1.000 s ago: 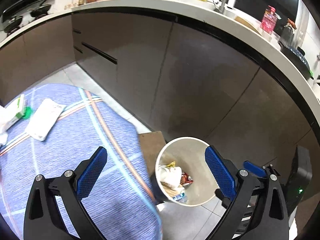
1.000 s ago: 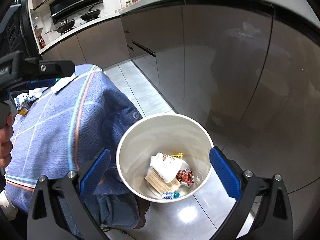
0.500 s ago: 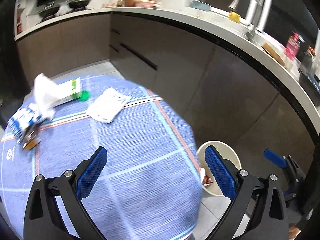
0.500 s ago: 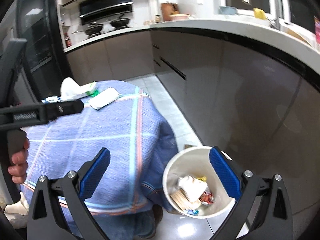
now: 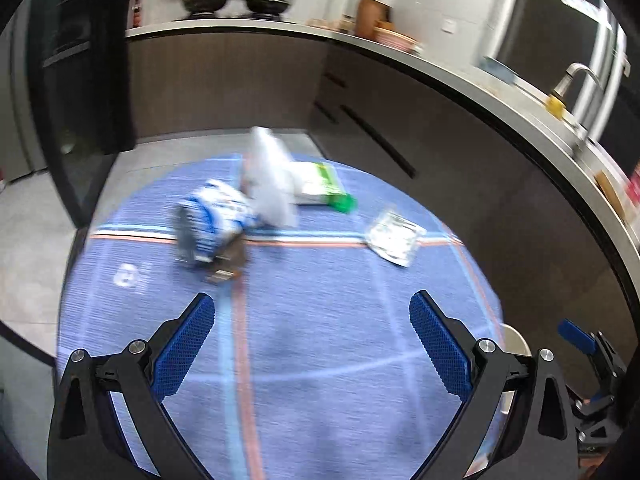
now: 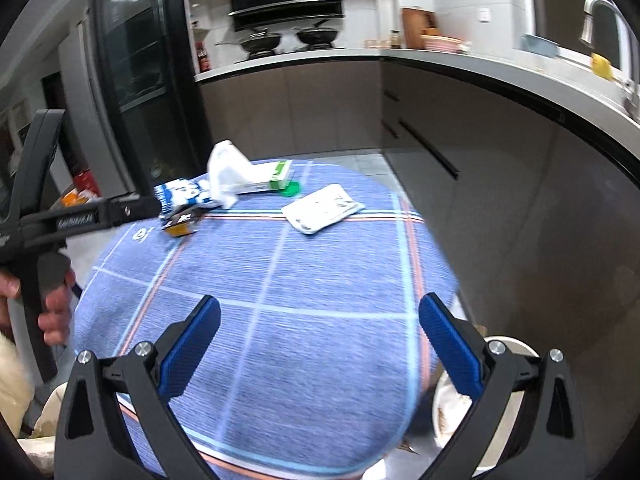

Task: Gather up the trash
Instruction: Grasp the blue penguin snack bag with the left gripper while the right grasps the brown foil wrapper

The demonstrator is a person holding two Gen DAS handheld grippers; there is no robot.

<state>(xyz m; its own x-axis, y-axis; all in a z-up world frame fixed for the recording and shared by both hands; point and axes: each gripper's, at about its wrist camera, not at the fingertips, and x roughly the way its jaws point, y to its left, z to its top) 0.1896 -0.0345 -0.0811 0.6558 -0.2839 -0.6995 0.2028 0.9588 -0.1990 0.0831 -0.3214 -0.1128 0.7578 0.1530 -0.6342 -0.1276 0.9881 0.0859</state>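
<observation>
Trash lies at the far side of a round table with a blue plaid cloth (image 5: 320,340) (image 6: 304,320): a blue-and-white wrapper (image 5: 216,216) (image 6: 180,194), a crumpled white bag (image 5: 270,178) (image 6: 226,170), a white-and-green box (image 5: 320,184) (image 6: 272,178), a flat white packet (image 5: 394,236) (image 6: 322,208) and a small brown-orange pack (image 5: 228,264) (image 6: 182,224). The white bin (image 6: 480,412) (image 5: 514,344) stands at the table's right. My left gripper (image 5: 312,340) is open and empty above the cloth. My right gripper (image 6: 320,340) is open and empty.
A grey kitchen counter (image 5: 500,92) (image 6: 480,76) with dark cabinets curves behind and to the right, with a sink tap (image 5: 576,76). A dark glass door (image 5: 80,92) stands at the left. The left gripper's body (image 6: 80,216) and the hand show in the right wrist view.
Both grippers have swung from over the bin back toward the table. The bin has slid to the lower right edge and the trash pile has come into the middle of both views.
</observation>
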